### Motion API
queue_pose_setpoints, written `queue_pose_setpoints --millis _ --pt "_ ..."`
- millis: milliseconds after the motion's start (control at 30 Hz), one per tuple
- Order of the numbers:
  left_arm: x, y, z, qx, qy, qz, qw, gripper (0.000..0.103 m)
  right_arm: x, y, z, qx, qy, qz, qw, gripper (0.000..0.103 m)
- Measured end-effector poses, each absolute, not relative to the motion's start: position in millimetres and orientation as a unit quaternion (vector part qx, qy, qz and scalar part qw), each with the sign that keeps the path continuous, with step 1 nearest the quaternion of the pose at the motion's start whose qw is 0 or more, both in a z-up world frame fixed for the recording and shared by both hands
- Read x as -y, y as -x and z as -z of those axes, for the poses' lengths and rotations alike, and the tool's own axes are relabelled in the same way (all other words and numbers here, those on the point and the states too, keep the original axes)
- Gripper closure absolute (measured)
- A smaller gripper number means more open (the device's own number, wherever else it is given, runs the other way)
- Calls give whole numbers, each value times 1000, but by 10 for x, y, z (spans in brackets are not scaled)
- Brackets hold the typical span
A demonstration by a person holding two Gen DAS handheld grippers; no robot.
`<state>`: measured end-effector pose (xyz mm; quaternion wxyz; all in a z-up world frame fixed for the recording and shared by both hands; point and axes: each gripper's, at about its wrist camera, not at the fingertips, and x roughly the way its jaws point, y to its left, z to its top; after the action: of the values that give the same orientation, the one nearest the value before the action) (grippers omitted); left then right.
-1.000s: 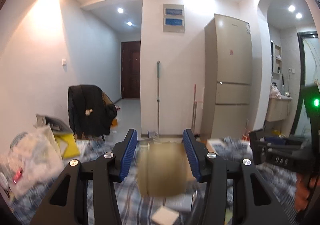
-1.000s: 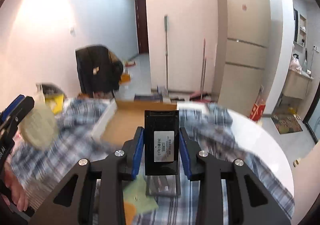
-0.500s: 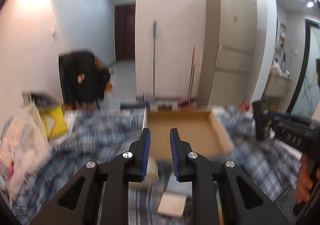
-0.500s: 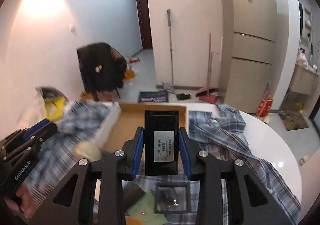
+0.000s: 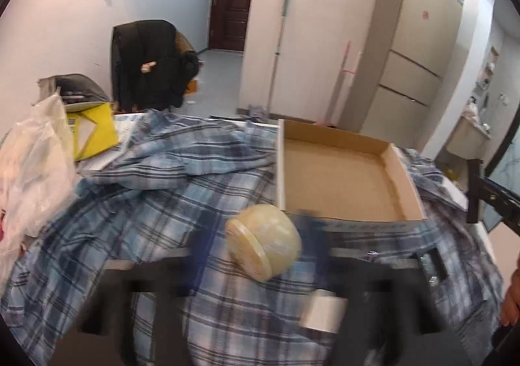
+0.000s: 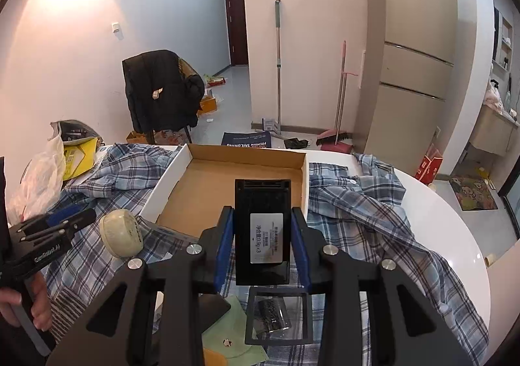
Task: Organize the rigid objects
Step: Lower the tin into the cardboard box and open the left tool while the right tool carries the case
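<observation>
The black box, bearing a white label, is clenched upright between the right gripper's blue fingers, over the near edge of the open cardboard tray. At nine o'clock from it, the pale roll of tape sits on the plaid shirt covering the white surface, just beside the tray's near left corner. The left gripper, at eight o'clock from the roll, has its fingers opening and released; nothing lies between them.
</observation>
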<state>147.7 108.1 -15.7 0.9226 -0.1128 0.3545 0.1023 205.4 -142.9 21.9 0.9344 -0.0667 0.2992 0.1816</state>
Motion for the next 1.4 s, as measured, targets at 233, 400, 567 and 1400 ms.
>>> queue_pose_setpoints --millis 233,400,567,1400 --pt "-1009 -1619 284 -408 90 -116 901 16 1279 -2129 -131 -308 76 -179 931 70" --pt "-1064 -1743 365 -426 165 -193 868 16 1230 -2148 -101 -306 83 -176 932 70" --pt "-1255 -1999 669 -478 285 -203 806 17 1233 -2083 -95 -294 85 -171 937 70" --pt "-598 -2127 -362 -353 124 -23 927 51 1217 -2409 -374 -301 64 -153 939 70"
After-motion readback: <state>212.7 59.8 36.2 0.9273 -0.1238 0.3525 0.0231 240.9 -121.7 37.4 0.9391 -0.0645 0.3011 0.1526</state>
